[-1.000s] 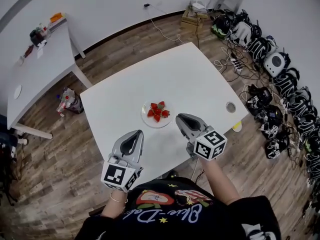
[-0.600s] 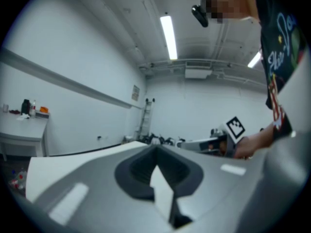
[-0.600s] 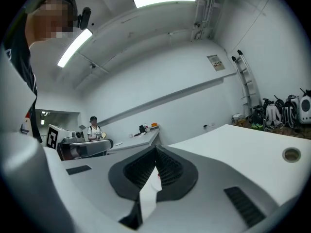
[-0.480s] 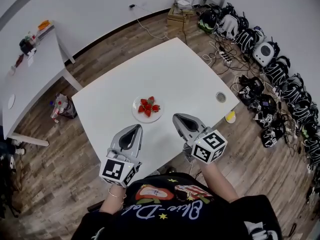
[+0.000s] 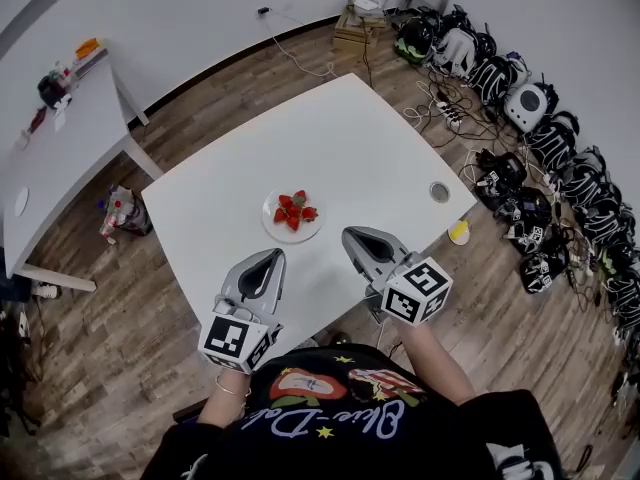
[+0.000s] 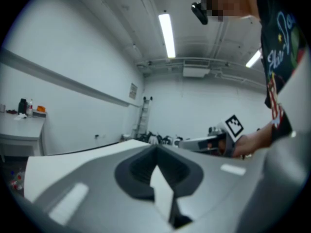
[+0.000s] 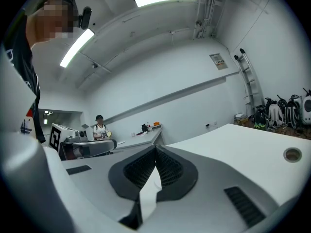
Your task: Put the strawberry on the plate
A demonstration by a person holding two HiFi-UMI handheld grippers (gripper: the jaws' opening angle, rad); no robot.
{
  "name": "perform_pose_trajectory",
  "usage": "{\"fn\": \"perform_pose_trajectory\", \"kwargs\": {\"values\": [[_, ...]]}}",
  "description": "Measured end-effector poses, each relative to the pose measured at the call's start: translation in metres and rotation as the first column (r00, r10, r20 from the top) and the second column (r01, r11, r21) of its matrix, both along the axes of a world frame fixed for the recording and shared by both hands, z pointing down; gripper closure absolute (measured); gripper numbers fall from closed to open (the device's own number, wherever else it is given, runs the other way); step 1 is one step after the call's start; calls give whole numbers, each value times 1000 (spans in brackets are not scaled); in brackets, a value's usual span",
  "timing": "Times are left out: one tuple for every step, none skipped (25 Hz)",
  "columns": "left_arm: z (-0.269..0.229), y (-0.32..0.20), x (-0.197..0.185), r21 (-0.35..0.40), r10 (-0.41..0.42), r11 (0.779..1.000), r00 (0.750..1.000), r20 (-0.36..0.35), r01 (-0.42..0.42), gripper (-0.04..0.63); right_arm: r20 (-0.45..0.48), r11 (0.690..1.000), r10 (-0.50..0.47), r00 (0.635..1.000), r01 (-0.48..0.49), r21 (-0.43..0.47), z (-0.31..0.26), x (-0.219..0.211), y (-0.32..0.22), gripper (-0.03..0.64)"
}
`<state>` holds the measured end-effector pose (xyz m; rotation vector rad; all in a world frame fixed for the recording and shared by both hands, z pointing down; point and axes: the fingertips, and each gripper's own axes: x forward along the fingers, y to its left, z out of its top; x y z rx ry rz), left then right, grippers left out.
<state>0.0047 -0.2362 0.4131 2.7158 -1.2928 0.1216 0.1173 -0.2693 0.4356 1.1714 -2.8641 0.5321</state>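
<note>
Several red strawberries lie on a white plate near the middle of the white table. Both grippers hover over the table's near edge, short of the plate and apart from it. My left gripper is below and left of the plate, and its jaws are shut with nothing between them. My right gripper is below and right of the plate, also shut and holding nothing. Each gripper view shows the other gripper: the right one and the left one.
A round grommet hole sits near the table's right corner. A second white table with small items stands at the left. Backpacks and cables line the right wall. A person stands far off.
The head view has shifted, so the table and plate sit a little higher and further left. Both grippers stay by the near edge.
</note>
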Motion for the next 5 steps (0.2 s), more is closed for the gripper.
{"fn": "perform_pose_trajectory", "kwargs": {"values": [[1, 0, -1, 3, 5, 1000, 1000, -2, -5, 598, -1, 1000, -1, 1000, 1, -1, 0, -2, -1, 600], [2, 0, -1, 7, 11, 1000, 1000, -3, -11, 598, -2, 1000, -4, 1000, 4, 0, -1, -4, -1, 600], [3, 0, -2, 9, 15, 1000, 1000, -3, -15, 598, -3, 1000, -6, 1000, 6, 1, -2, -5, -2, 600], [4, -1, -2, 11, 18, 1000, 1000, -2, -18, 598, -4, 1000, -8, 1000, 8, 4, -2, -7, -2, 600], [4, -1, -2, 13, 21, 1000, 1000, 0, -21, 598, -6, 1000, -11, 1000, 11, 7, -3, -8, -3, 600]]}}
